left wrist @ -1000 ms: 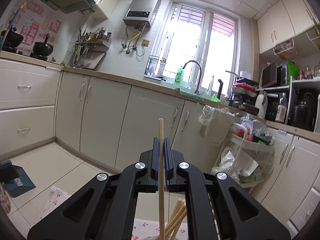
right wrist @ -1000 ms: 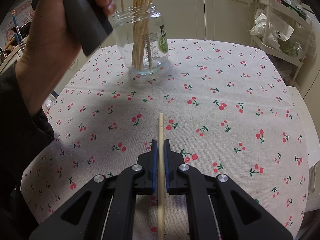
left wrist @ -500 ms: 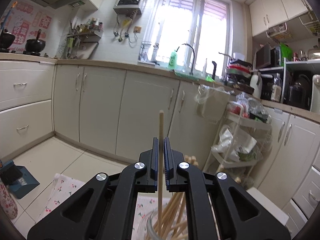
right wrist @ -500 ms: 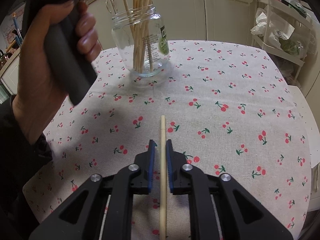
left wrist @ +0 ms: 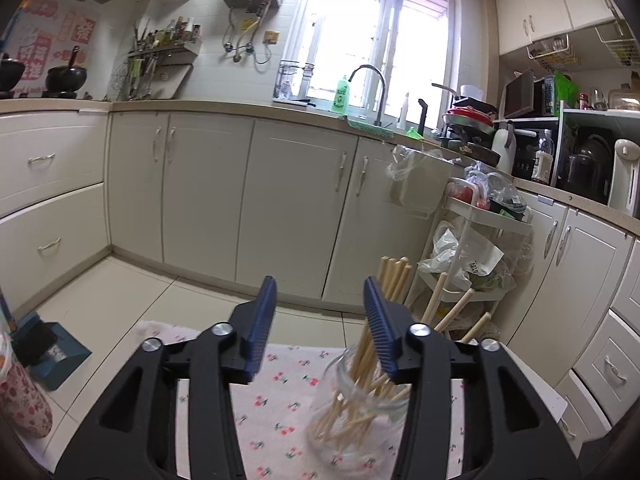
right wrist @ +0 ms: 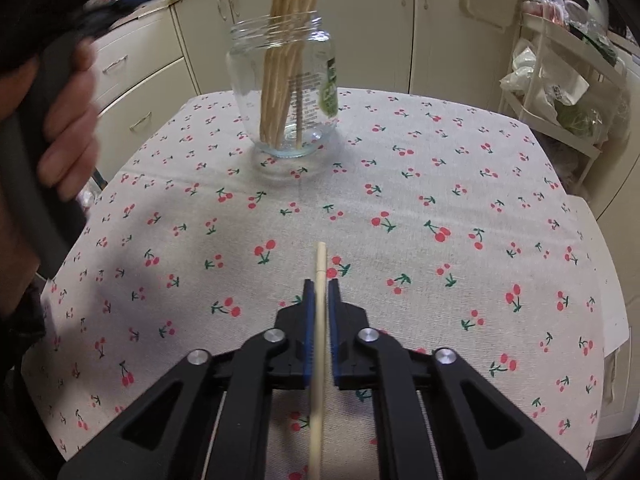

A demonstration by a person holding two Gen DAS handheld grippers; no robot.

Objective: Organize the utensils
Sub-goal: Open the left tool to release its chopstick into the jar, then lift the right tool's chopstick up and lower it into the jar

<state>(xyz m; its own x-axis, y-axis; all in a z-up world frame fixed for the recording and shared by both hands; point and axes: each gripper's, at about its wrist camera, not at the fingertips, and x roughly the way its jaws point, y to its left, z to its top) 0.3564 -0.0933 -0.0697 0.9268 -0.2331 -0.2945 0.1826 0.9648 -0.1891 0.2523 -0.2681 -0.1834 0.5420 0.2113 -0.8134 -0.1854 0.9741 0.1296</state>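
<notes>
A clear glass jar (right wrist: 282,88) holding several wooden chopsticks (right wrist: 286,60) stands at the far side of the cherry-print tablecloth (right wrist: 440,184). In the left wrist view the jar (left wrist: 352,432) sits low, just right of the jaws. My left gripper (left wrist: 320,312) is open and empty, above and slightly left of the jar. My right gripper (right wrist: 320,292) has its jaws slightly parted around a single chopstick (right wrist: 319,344) that lies between them, over the near middle of the table.
Kitchen cabinets (left wrist: 240,200) run along the far wall. A white trolley with bags (left wrist: 472,248) stands to the right of the table. A blue dustpan (left wrist: 44,352) lies on the floor at left. The left hand and its grip (right wrist: 44,152) show at the left edge.
My left gripper opened and let its chopstick drop into the jar, then shifted left. My right gripper's jaws loosened around its chopstick and it moved closer to the jar.
</notes>
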